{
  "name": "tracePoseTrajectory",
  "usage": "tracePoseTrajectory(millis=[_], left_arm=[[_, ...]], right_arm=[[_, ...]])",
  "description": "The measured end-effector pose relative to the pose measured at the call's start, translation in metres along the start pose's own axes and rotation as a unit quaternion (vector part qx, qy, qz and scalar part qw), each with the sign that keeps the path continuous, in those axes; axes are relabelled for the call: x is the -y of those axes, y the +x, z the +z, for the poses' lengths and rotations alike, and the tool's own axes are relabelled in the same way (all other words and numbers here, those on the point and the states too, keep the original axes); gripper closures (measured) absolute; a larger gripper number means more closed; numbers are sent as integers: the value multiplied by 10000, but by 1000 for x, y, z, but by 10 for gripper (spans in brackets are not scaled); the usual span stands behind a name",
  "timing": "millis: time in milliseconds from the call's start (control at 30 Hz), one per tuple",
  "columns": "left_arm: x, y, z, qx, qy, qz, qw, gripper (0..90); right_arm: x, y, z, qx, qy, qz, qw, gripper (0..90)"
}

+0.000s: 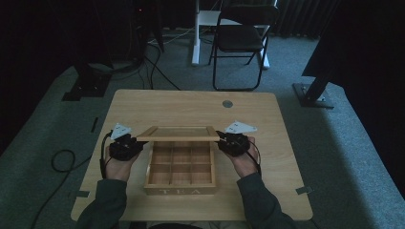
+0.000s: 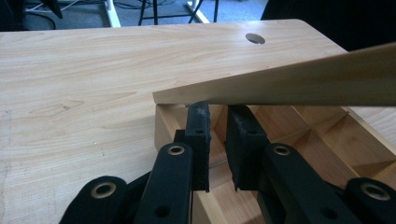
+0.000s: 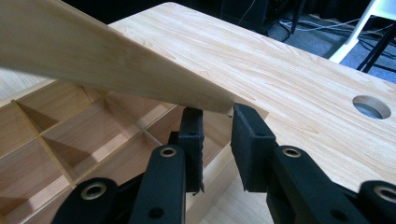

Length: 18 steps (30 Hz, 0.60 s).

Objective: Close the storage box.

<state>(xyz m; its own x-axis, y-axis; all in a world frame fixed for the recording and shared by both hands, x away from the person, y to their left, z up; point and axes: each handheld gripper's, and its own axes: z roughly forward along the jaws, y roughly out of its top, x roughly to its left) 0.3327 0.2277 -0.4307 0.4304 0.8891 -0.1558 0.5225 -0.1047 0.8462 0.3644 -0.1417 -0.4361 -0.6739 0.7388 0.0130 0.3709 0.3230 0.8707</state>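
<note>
Now we have the lid [image 1: 177, 133] lying left to right above the box [image 1: 180, 167], half raised. Our left gripper [image 1: 139, 144] and right gripper [image 1: 220, 141] sit just under its two front corners, jaws parted and gripping nothing.

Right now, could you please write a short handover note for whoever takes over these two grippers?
Left gripper: at the left side of the tea box, jaws slightly apart just under the raised lid; a firm grip cannot be confirmed.
Right gripper: mirrored at the box's right side, jaws likewise slightly apart under the lid's corner.
Things: the box sits mid-table, its front marked TEA, compartments bare. The lid hangs partly raised, tilted above the box.
Done: lid lifted off its closed seat.
Left: probably carry the lid to its end position, moving both sides evenly.
</note>
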Motion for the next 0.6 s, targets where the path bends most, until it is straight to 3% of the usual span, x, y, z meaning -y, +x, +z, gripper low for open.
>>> tracePoseTrajectory(millis=[600], left_arm=[[11, -1, -1, 52, 61, -2, 10000, 791]], right_arm=[[10, 5, -1, -24, 37, -18, 10000, 738]])
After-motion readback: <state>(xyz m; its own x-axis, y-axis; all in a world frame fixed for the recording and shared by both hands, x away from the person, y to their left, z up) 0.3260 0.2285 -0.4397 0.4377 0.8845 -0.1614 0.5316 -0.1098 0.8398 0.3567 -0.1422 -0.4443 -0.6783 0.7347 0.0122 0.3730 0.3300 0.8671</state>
